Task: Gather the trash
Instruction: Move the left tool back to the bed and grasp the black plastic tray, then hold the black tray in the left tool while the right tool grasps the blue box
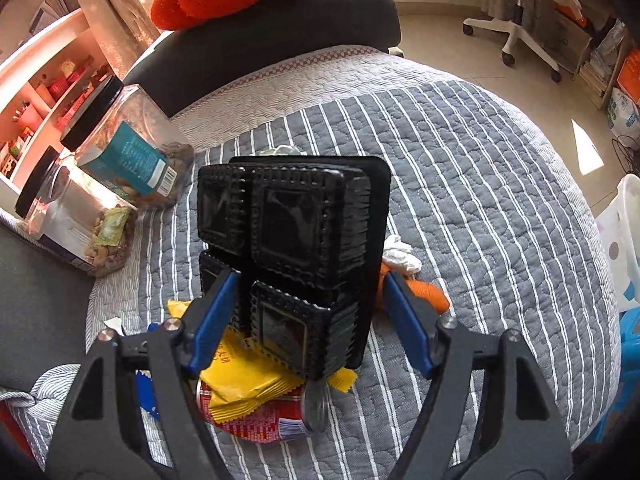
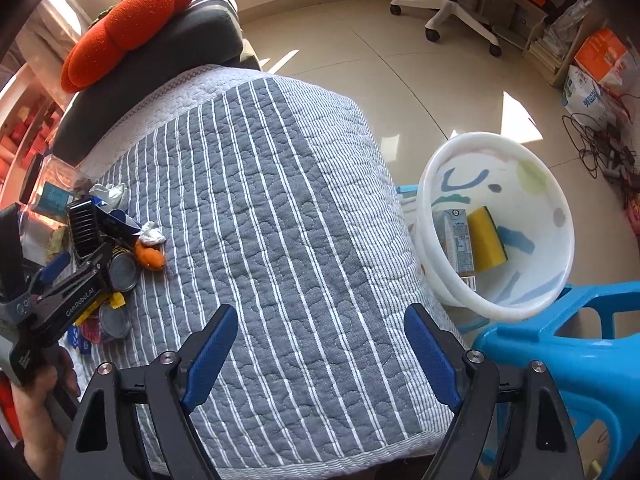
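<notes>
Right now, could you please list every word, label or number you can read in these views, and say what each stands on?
"GenRobot.AI": on the left gripper body, seen from the right wrist.
Teal jar label: too blurred.
Yellow wrapper print: unreadable.
Red can: unreadable.
Carton in the white bucket: too small.

A grey quilt (image 2: 260,184) with white stripes covers a bed. At its far left edge a red cushion (image 2: 128,28) rests on a dark headboard (image 2: 160,64). Two clear jars with black lids (image 1: 124,148) lie on the quilt's left side. A white office chair (image 2: 452,4) stands on the far floor. A blue plastic stool (image 2: 568,344) sits near right.
</notes>
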`<action>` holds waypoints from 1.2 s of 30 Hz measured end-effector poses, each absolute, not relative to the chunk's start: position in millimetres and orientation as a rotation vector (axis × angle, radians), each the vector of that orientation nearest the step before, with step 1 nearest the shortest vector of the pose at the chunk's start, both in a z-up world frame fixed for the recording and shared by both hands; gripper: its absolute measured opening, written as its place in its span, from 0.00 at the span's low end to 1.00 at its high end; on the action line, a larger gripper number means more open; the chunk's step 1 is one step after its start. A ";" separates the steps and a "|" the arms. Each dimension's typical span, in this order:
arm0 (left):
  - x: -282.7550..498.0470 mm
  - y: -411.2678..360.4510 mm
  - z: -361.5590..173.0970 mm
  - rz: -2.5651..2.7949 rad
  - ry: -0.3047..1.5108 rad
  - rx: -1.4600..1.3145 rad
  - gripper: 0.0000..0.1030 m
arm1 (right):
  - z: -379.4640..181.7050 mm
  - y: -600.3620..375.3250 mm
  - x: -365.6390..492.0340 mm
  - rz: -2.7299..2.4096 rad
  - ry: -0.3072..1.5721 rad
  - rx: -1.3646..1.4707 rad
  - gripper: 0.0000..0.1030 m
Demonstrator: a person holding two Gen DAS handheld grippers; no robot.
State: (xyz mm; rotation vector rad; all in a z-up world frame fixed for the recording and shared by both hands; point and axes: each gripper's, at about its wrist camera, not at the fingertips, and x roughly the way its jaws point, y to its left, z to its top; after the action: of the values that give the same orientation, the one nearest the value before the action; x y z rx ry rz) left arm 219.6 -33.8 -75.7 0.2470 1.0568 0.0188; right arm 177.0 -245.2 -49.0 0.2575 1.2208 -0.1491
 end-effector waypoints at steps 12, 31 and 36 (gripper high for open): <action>201.2 59.9 -29.2 -0.095 1.052 -0.121 0.58 | -47.6 -211.1 198.2 -0.103 1.216 0.275 0.84; 154.3 154.2 -13.3 -0.055 1.025 -0.188 0.58 | -66.0 -39.0 274.9 0.114 1.034 0.228 0.84; 154.0 156.3 -17.6 -0.068 1.043 -0.178 0.58 | -68.0 -2.7 284.0 0.097 0.937 0.195 0.85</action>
State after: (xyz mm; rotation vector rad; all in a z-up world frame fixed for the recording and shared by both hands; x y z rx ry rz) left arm 154.0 156.3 -17.6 -0.1782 1.0428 -0.0682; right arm 284.0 -2.7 -68.0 0.1952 0.9371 0.0972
